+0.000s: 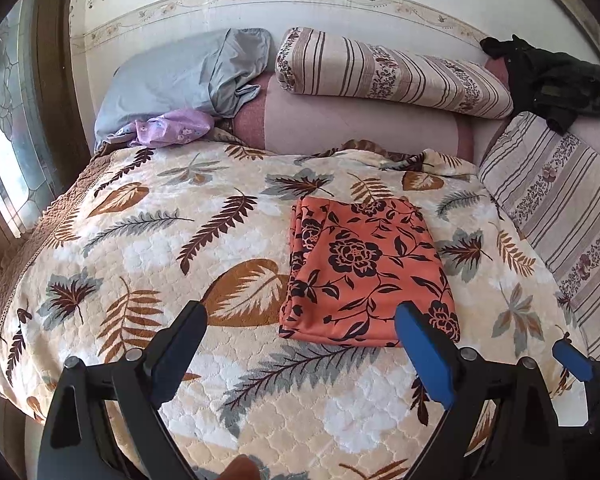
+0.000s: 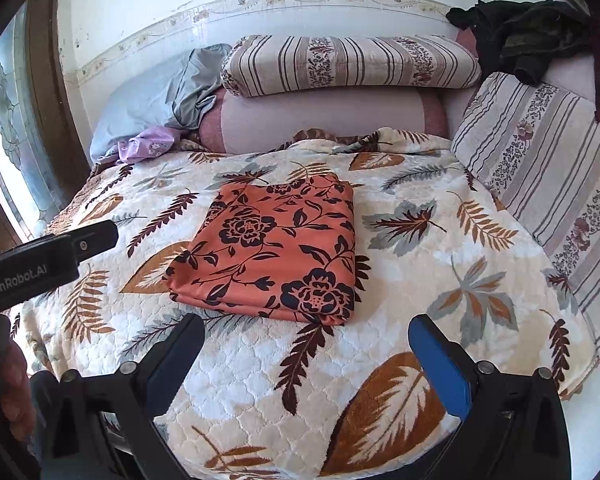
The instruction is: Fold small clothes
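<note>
A folded orange floral garment (image 1: pixel 364 276) lies flat on the leaf-print quilt (image 1: pixel 148 240) of a bed, just ahead of 2 hand-held tools. The left gripper (image 1: pixel 304 340) hangs over the quilt with its jaws spread wide and nothing between them, the garment ahead and slightly to its right. The right gripper (image 2: pixel 306 354) is likewise parted and empty, the garment ahead and a little to its left. Neither touches the cloth. The piece looks squared into a neat stacked rectangle, so this fold appears finished; any remaining work would be setting it aside or starting another item. Counted here: 1 folded garment, 2 grippers, 2 striped cushions beyond them, (image 1: pixel 392 72) and (image 1: pixel 556 208), 1 grey pillow (image 1: pixel 180 80), 1 lilac cloth (image 1: pixel 172 128) and 1 dark heap of clothing (image 1: pixel 552 80) far ahead to the right.
</note>
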Tool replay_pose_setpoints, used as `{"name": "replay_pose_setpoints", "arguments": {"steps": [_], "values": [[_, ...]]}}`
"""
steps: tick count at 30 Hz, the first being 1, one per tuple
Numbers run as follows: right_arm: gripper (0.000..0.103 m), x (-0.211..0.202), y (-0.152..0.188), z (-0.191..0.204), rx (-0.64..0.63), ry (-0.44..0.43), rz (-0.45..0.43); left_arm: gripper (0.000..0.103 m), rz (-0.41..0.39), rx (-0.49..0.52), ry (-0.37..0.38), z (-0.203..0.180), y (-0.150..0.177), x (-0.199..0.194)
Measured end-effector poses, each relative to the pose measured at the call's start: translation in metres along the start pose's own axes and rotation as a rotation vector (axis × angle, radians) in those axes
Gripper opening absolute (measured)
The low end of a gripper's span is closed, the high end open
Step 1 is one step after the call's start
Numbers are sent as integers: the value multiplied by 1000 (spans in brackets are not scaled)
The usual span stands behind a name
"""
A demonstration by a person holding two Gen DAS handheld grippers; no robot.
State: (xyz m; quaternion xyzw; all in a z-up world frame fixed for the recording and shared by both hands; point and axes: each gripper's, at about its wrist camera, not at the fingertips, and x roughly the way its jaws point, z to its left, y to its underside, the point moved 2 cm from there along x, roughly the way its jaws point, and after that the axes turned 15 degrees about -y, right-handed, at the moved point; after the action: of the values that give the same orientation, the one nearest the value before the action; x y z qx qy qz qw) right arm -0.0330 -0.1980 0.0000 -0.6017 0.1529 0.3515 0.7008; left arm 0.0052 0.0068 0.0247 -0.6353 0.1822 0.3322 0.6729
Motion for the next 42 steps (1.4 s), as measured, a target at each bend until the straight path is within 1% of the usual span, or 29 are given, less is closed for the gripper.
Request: {"name": "replay_pose_setpoints", "arguments": {"steps": [4, 8, 10, 13, 16, 30, 42], "values": [[103, 1, -6, 2, -17, 52, 9, 95, 2, 10, -13, -1, 0, 1], [103, 3, -12, -6, 25, 88, 10, 95, 11, 16, -20, -1, 2, 5], [103, 3, -15, -8, 40, 78, 8, 95, 20, 9, -21, 0, 2, 8], [103, 4, -20, -5, 30, 84, 8, 95, 29, 0, -17, 0, 2, 11], [103, 8, -24, -2, 17, 86, 10, 95, 10, -8, -12, 0, 1, 11], [103, 26, -30, -6, 6, 117, 45, 95, 34, 29, -11, -12, -3, 23], [103, 29, -32, -15, 15, 123, 44, 95, 16, 62, -21, -25, -8, 25]]}}
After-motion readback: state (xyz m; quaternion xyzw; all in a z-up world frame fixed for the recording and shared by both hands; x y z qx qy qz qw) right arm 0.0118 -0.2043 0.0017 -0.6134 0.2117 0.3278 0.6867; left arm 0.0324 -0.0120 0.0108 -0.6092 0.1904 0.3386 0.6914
